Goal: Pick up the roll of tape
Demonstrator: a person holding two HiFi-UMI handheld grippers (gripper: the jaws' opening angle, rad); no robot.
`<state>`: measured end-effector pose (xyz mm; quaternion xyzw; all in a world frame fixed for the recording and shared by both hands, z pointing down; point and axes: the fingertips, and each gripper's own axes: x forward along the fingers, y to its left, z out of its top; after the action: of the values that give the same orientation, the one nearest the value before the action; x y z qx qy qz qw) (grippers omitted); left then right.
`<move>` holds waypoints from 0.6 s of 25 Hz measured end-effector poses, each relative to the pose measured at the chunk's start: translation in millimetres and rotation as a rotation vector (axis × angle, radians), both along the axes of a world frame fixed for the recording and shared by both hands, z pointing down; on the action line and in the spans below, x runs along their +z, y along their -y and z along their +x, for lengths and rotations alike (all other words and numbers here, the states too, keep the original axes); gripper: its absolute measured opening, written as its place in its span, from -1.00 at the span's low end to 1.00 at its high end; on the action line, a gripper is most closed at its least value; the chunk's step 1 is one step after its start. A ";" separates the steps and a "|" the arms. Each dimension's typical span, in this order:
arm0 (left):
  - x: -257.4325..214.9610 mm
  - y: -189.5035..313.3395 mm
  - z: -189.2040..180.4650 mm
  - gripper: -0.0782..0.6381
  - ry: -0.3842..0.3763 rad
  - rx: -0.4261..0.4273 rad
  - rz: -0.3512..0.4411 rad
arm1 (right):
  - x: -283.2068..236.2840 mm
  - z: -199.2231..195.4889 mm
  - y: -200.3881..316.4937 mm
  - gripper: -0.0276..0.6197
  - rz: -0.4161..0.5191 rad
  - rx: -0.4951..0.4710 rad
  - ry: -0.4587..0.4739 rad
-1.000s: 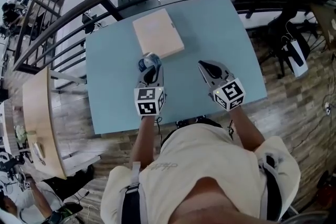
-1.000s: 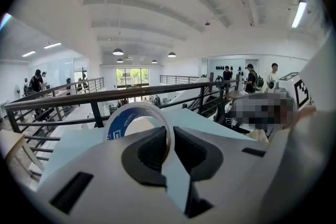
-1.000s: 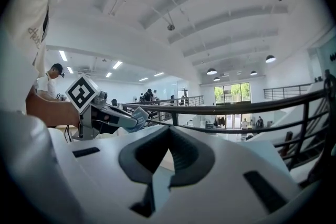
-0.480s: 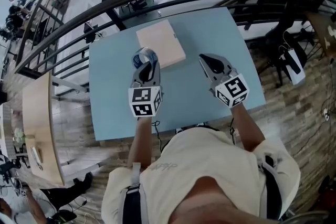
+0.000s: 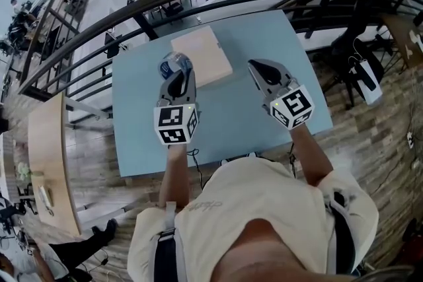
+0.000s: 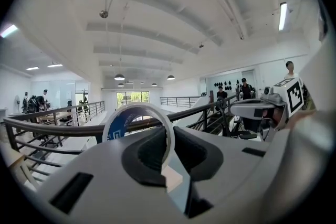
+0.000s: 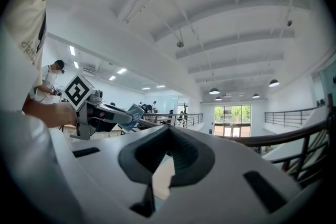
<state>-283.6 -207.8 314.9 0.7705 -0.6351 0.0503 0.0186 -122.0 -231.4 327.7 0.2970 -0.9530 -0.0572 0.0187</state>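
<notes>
The left claw (image 5: 178, 78) is clamped on the roll of tape (image 5: 170, 64), one jaw inside the ring and one outside, so the roll stands on edge at its tip. From where the head camera looks down, it hangs over the blue table (image 5: 264, 36), by the left corner of the pale board (image 5: 203, 55) lying there. The right claw (image 5: 258, 69), off to the board's right, has its jaws together on nothing.
</notes>
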 end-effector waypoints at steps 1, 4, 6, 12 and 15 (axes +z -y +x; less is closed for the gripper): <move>-1.5 -1.0 -0.4 -0.63 -0.001 -0.001 0.004 | -2.1 0.6 -0.9 -0.90 0.007 -0.002 0.001; -2.5 -2.9 -0.2 -0.63 -0.003 -0.004 0.009 | -6.6 4.7 -0.9 -0.90 0.022 0.001 0.004; -0.7 -4.7 0.7 -0.63 -0.003 -0.004 0.004 | -8.0 7.8 -1.1 -0.90 0.023 0.009 0.004; 5.7 -11.1 5.6 -0.63 -0.004 0.002 -0.010 | -6.2 18.9 -1.8 -0.90 0.014 0.027 0.013; 3.3 -11.6 7.3 -0.63 -0.002 0.003 -0.007 | -5.9 22.5 -1.8 -0.90 0.014 0.031 0.009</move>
<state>-276.3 -196.2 318.2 0.7716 -0.6336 0.0518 0.0217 -99.4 -229.7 321.8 0.3119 -0.9480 -0.0620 0.0131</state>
